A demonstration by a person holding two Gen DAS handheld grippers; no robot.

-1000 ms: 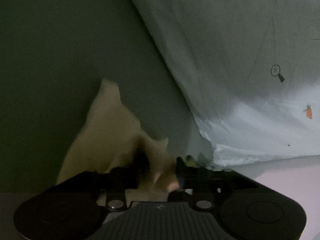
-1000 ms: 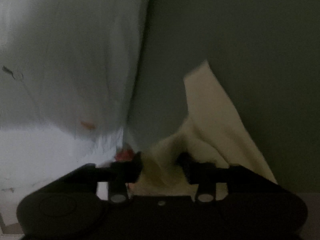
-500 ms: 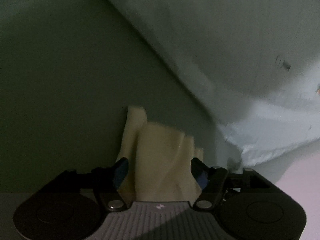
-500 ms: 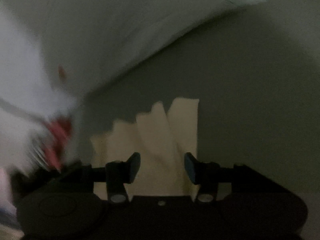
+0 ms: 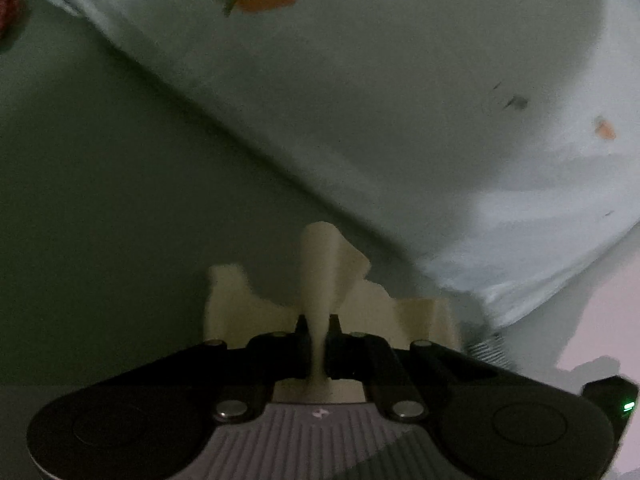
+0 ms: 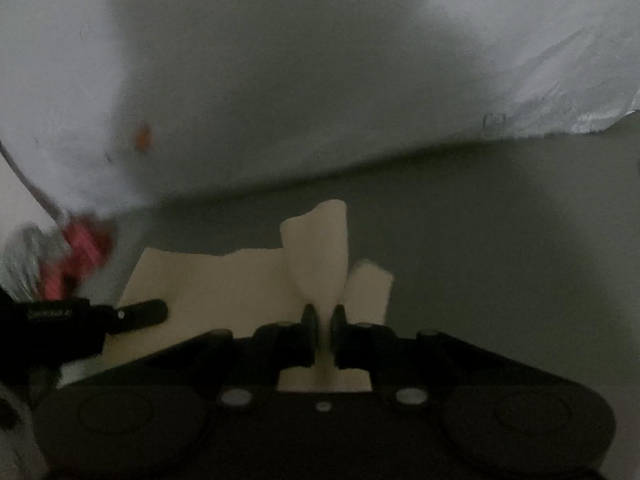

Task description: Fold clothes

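Cloth (image 5: 320, 276), cream, lies bunched on grey-green tabletop (image 5: 100, 220), pinched by left tool (image 5: 319, 332) and by right tool (image 6: 325, 324), which is closing. Patterned sheet (image 5: 400, 100) lies beyond. Lift both edges evenly, keep fabric taut, avoid the sheet.

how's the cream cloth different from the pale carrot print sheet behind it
The cream cloth is plain, while the carrot print sheet carries small orange carrots. The cream cloth is the smaller piece, bunched into a raised fold, whereas the sheet spreads wide across the view. The left gripper and right gripper each have their jaws shut on the cream cloth; neither touches the sheet. Both are soft fabric lying on the grey-green surface.
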